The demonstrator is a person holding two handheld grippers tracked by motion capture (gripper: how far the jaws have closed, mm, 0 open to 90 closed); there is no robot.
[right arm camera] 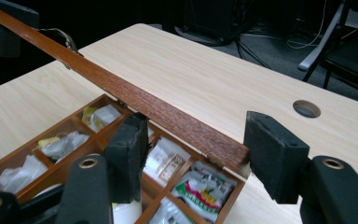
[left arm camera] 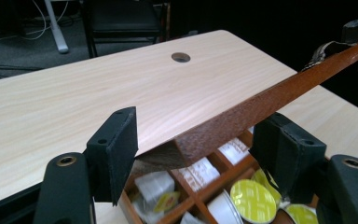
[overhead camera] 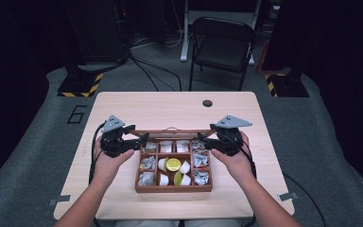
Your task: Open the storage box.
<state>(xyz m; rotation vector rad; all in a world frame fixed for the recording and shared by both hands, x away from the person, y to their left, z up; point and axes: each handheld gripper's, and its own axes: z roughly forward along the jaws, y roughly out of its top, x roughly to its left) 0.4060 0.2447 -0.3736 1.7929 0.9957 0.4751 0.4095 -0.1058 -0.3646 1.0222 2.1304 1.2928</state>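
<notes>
Box: one wooden box is placed near the front of the bench, divided into nine compartments.
Lid: one hinged lid is raised at the far edge of the box.
Left tongs: jaws are apart, the lid's left end is between them, not pressed.
Right tongs: jaws are apart around the lid's right end.
Contents: two yellow-topped capsules are counted, with white cups and packets.

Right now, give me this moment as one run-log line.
left gripper: open, astride lid corner | right gripper: open, astride opposite corner | lid: raised on hinges | box: on table, compartments holding capsules and sachets
</notes>
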